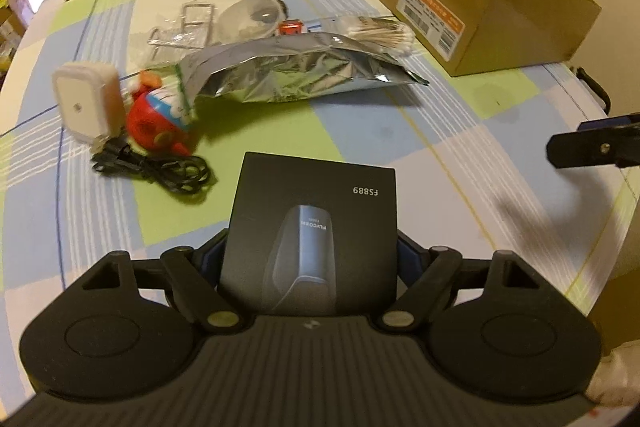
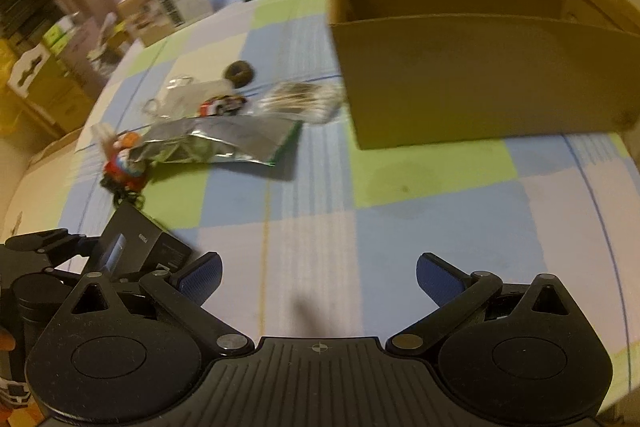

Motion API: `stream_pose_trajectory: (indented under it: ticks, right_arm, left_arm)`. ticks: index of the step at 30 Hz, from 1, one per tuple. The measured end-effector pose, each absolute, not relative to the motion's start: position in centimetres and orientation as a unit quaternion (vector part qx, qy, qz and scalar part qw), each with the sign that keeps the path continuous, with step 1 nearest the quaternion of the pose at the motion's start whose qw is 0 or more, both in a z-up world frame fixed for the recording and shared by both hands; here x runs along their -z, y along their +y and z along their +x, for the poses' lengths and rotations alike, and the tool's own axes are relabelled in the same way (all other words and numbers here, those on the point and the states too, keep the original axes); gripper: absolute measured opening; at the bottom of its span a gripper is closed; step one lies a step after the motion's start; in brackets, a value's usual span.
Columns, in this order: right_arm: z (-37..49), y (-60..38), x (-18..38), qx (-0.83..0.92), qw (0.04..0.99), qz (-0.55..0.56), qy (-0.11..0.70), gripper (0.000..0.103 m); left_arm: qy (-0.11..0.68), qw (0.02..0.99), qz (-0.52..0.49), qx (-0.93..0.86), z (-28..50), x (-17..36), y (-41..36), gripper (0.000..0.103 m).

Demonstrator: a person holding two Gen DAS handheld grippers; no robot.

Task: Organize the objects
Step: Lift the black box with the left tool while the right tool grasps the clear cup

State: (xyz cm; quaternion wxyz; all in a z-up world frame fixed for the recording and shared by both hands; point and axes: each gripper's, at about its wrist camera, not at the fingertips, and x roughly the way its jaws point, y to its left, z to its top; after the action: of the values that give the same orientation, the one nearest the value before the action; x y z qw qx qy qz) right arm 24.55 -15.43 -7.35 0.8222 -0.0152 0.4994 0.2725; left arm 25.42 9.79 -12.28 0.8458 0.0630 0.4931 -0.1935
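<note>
A black carton (image 1: 312,227) marked FS889, with a picture of a dark device on its face, sits clamped between the fingers of the left gripper (image 1: 312,259), its sides pressed by the blue pads and its far half jutting out past them above the worktop (image 1: 400,131). From the right wrist view the same carton shows at the lower left, raised off the checked cloth.

Just beyond the carton, to its left, lies a coiled black cable (image 1: 160,167), touching a red and blue toy figure (image 1: 160,119) and a white square container (image 1: 86,103). Behind these a crumpled silver foil bag (image 1: 296,71) stretches across the middle, and past it lie a packet of cotton swabs (image 1: 380,31), a small red item (image 1: 290,27), a clear round dish (image 1: 248,13) and some clear plastic packaging (image 1: 180,31).

An open brown cardboard box (image 2: 480,79) stands at the far right of the worktop, well apart from the carton, with bare cloth between them. Printed boxes line the far edge.

The right gripper (image 2: 318,277) hangs over bare cloth with its fingers spread wide, grasping nothing; its tip shows at the right edge of the left wrist view.
</note>
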Motion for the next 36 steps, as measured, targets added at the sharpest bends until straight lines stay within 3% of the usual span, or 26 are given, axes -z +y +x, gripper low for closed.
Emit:
stream_pose_trajectory:
  ticks: [3, 8, 11, 16, 19, 32, 36]
  right_arm:
    - [24.8, -13.9, 7.4, -0.297, 0.821, -0.029, 0.487, 0.101]
    - [26.0, -10.5, 6.8, -0.335, 0.826, -0.051, 0.45, 0.087]
    - [26.8, -7.7, 6.5, -0.352, 0.833, -0.075, 0.42, 0.074]
    - [28.1, -3.3, 6.7, -0.377, 0.838, -0.104, 0.381, 0.045]
    - [28.8, -1.0, 7.1, -0.387, 0.839, -0.106, 0.368, 0.034]
    - [31.3, 4.6, 10.1, -0.362, 0.847, -0.142, 0.361, 0.019]
    - [31.9, 4.7, 10.5, -0.358, 0.849, -0.143, 0.36, 0.002]
  left_arm:
    - [0.491, 0.852, 0.055, 0.174, 24.9, 11.7, 11.1, 0.079]
    - [0.486, 0.865, 0.032, 0.121, 24.4, 10.4, 14.7, 0.079]
    - [0.48, 0.872, 0.019, 0.09, 24.7, 9.7, 16.9, 0.079]
    - [0.465, 0.884, 0.001, 0.046, 25.6, 8.5, 20.1, 0.079]
    - [0.458, 0.889, -0.005, 0.028, 26.5, 8.1, 21.5, 0.079]
    - [0.45, 0.893, -0.022, 0.002, 30.2, 7.9, 24.9, 0.079]
    - [0.449, 0.893, -0.026, 0.001, 30.8, 7.9, 25.2, 0.079]
